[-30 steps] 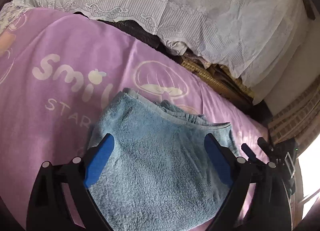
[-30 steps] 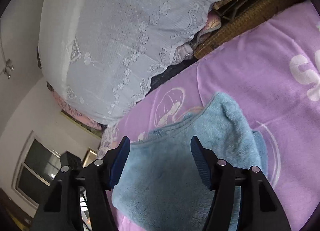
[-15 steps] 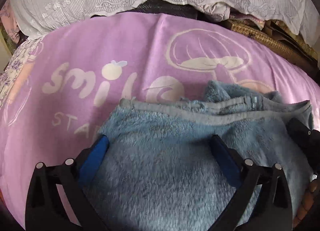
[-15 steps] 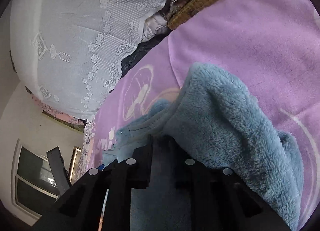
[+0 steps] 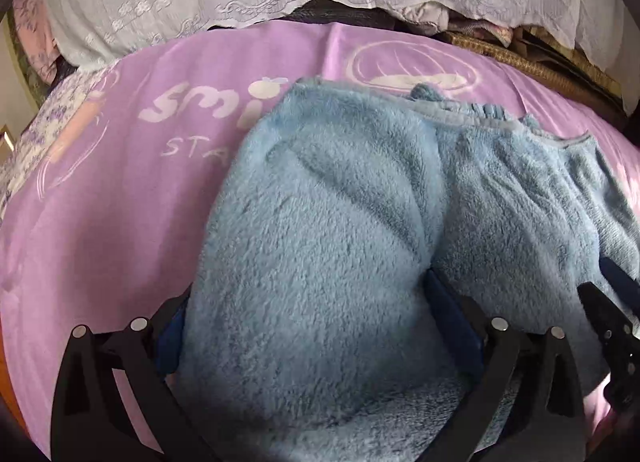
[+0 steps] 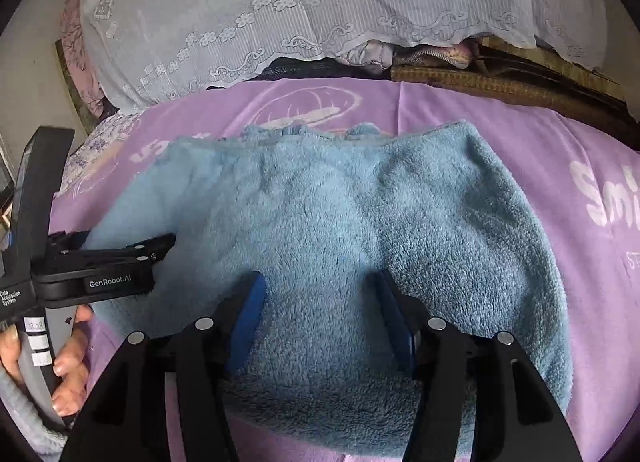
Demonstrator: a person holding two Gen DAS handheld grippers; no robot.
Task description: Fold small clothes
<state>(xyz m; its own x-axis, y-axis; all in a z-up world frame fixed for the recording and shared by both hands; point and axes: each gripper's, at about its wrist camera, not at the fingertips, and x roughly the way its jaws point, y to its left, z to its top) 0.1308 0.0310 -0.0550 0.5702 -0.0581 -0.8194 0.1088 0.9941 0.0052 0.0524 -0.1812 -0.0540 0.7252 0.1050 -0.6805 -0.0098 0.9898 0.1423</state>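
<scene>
A fluffy blue garment [image 5: 328,230] lies folded in layers on a purple blanket [image 5: 120,190]; it also shows in the right wrist view [image 6: 340,214]. My left gripper [image 5: 316,326] is open with a thick bulge of the blue garment between its blue pads. In the right wrist view the left gripper [image 6: 132,258] lies flat on the garment's left side. My right gripper [image 6: 324,314] is open, its blue pads [image 6: 248,314] pressed down on the garment's near part. Its tip shows at the right edge of the left wrist view [image 5: 612,302].
The purple blanket has white "smile" lettering [image 6: 608,190]. A white lace cloth [image 6: 320,2] covers a pile at the back. A brown woven mat [image 6: 500,86] lies at the back right. A hand [image 6: 60,362] holds the left gripper's handle.
The garment's left part has been folded over into a thick bulge. The right gripper, shut on the fabric half a second ago, has opened. Both views now face the lace cloth.
</scene>
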